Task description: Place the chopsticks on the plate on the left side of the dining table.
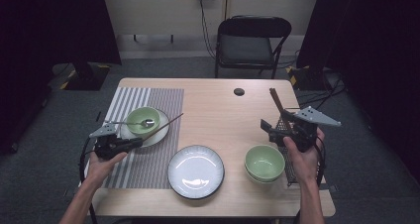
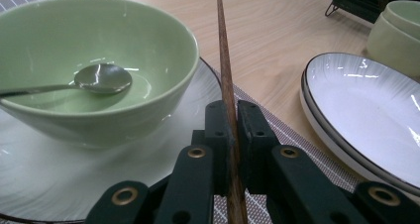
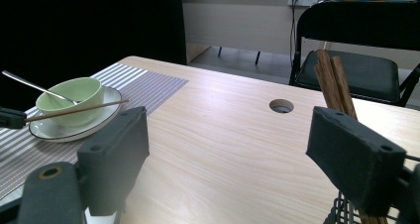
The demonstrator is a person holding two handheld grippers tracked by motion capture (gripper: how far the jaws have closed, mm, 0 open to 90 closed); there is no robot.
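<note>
I see a pale wooden bench (image 1: 218,110), a folding chair (image 1: 250,40) behind; a spoon (image 2: 99,79) lies in the green bowl (image 1: 142,120). My left tongs (image 2: 232,130) pinch a chopstick (image 2: 225,70) beside it; my right tongs (image 3: 228,159) stand spread

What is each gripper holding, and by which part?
Left gripper clamps a wooden chopstick near its thick end. Right gripper is open, holding nothing.

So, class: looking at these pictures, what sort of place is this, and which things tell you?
Probably a lab or studio set up to record table-setting, not a home. A lone wooden table stands on grey carpet between dark curtains, with a folding chair and trailing cables, while a person lays a chopstick with hand-held grippers.
</note>
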